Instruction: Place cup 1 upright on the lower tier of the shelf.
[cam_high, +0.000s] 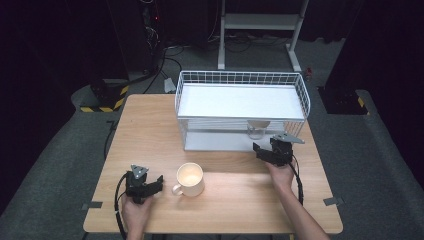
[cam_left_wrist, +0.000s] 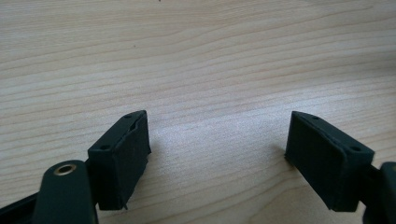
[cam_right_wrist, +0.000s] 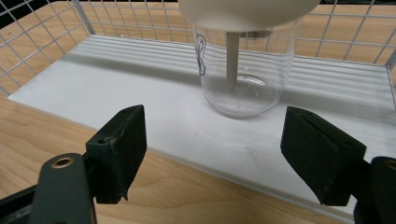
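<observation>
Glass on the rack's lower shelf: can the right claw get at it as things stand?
Probably yes. The right claw is open, facing the glass across bare white shelf. The rack's front side looks open there. A beige lid with a stem sits on the glass, above the grip line.

both grippers, left gripper (cam_high: 159, 184) and right gripper (cam_high: 256, 149), are black, with a grey three-cornered plate on top and a black cable.

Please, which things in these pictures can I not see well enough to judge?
- Glass jar: right gripper view, its top is cut off by the upper edge; high view, the rack's upper shelf covers most of it.
- Mug: high view, glare hides what is inside.
- Cream lid: its top is cut off.
</observation>
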